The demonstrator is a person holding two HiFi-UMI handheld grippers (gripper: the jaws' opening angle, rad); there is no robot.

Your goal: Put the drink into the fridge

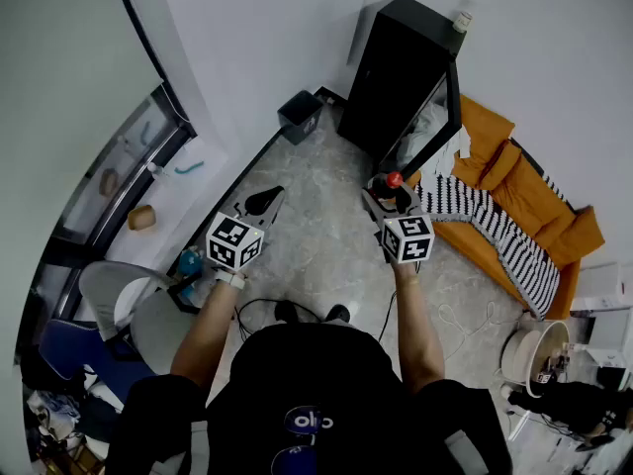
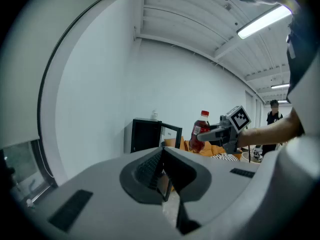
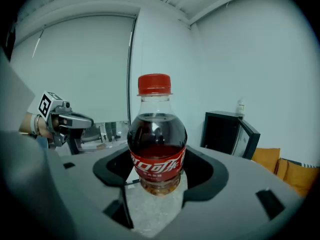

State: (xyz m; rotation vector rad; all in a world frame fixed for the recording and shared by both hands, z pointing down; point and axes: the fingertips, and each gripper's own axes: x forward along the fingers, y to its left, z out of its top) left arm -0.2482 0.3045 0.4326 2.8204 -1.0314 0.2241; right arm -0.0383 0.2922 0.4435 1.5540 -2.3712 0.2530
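1. Cola bottle (image 3: 157,144) with a red cap, a red label and dark drink inside stands upright between the jaws of the right gripper (image 1: 388,196). The jaws are spread wide and press on its lower body, so it is held in the air above the floor (image 1: 316,250).
2. Left gripper (image 1: 265,202) carries nothing: its jaws are drawn together at the tips. It is about level with the right gripper and well apart from it.
3. Black fridge (image 1: 396,67) stands against the white wall at the far edge of the floor, with its door (image 1: 440,117) swung open to the right. The bottle is short of the fridge, near the open door and not inside.
4. Small white container (image 1: 461,16) sits on the fridge's top, at its far corner.
5. Orange sofa (image 1: 519,181) lies along the wall to the right of the fridge, with a black-and-white striped cloth (image 1: 490,226) draped over it.
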